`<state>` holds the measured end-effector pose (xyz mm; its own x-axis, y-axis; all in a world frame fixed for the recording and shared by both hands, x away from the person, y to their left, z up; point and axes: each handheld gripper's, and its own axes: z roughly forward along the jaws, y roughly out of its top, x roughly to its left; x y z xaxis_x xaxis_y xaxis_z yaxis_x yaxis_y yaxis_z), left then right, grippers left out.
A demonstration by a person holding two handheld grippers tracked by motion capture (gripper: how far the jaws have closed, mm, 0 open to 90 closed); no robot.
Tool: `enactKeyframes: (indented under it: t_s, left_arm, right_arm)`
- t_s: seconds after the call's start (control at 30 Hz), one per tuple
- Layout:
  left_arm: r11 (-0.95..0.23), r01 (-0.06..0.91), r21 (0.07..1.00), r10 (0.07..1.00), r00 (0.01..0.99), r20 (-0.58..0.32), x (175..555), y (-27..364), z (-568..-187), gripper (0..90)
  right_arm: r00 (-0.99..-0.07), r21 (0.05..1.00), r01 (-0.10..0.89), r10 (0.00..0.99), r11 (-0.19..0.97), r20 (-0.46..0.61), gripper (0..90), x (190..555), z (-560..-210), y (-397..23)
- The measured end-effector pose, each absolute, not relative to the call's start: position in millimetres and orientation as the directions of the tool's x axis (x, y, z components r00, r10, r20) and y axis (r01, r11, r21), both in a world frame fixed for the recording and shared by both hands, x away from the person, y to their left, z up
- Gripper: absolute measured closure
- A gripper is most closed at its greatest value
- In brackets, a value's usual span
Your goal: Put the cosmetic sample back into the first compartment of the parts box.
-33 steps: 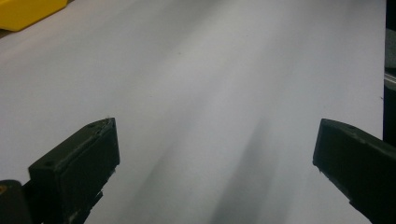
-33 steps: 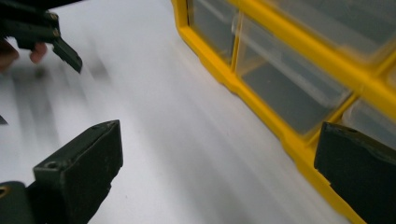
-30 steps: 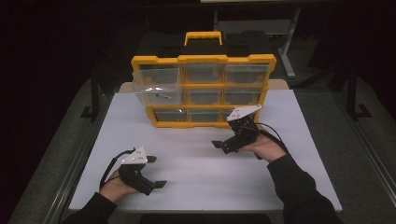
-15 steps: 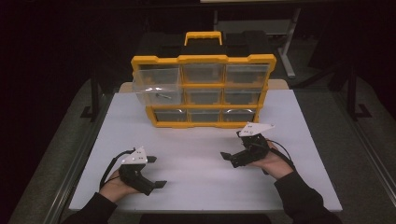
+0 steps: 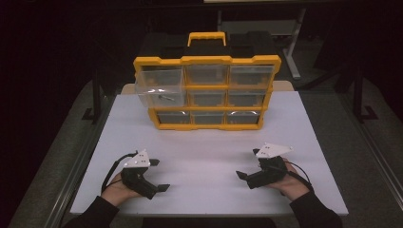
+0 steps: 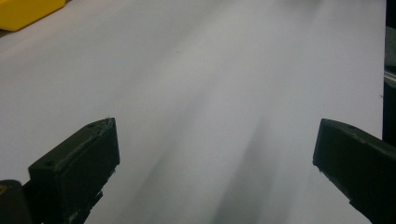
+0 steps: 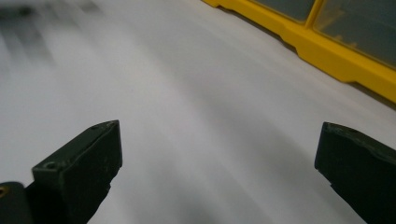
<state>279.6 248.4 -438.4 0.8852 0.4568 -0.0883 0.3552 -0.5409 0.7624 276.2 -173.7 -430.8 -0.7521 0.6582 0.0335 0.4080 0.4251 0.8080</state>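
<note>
A yellow organizer (image 5: 207, 92) with several clear drawers stands at the back middle of the white table (image 5: 209, 142). Its top-left drawer (image 5: 159, 88) is pulled out, and a small metal piece (image 5: 166, 96) lies inside. My left gripper (image 5: 159, 175) rests near the front left of the table, open and holding nothing. In its own view the left gripper (image 6: 215, 158) has wide-apart jaws over bare table. My right gripper (image 5: 247, 164) sits at the front right, also open. The right gripper (image 7: 217, 158) faces the organizer's yellow base (image 7: 327, 46) from a distance.
A corner of the organizer (image 6: 23, 11) shows at the top left of the left gripper view. Dark floor and metal stand legs (image 5: 97, 95) surround the table. Bare white surface lies between the grippers and the organizer.
My right gripper has drawn back from the organizer's lower right drawers to the front right of the table. The left gripper has stayed put.
</note>
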Motion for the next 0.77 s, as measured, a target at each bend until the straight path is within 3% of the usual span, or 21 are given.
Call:
enactKeyframes:
  t_s: [0.77]
  left_arm:
    - [-0.535, 0.361, 0.764, 0.464, 0.881, -0.091, 277.7, 248.7, -439.9, 0.0]
  right_arm:
    - [-0.742, 0.799, 0.417, 0.670, 0.433, 0.024, 0.3, 259.8, -445.3, -185.7]
